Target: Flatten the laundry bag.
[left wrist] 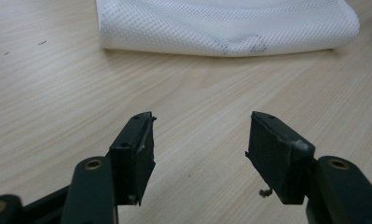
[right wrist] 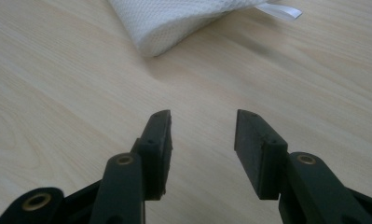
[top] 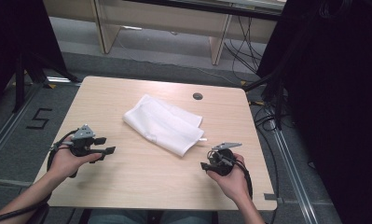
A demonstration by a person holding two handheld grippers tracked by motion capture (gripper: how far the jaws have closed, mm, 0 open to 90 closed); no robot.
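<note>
A folded white mesh cloth [top: 165, 123], judged light and limp, lay mid-table [top: 127, 186], best pinched at its near corner; left gripper [top: 104, 145] and right gripper [top: 206, 166] were held spread, empty.

1. I see a white cloth [top: 164, 123] with a fine mesh weave and a white ribbon tag [right wrist: 280, 11].
2. The table [top: 127, 172] is pale wood grain.
3. Both my left gripper [left wrist: 200, 140] and right gripper [right wrist: 202, 135] are black, with brass-coloured rivets.
</note>
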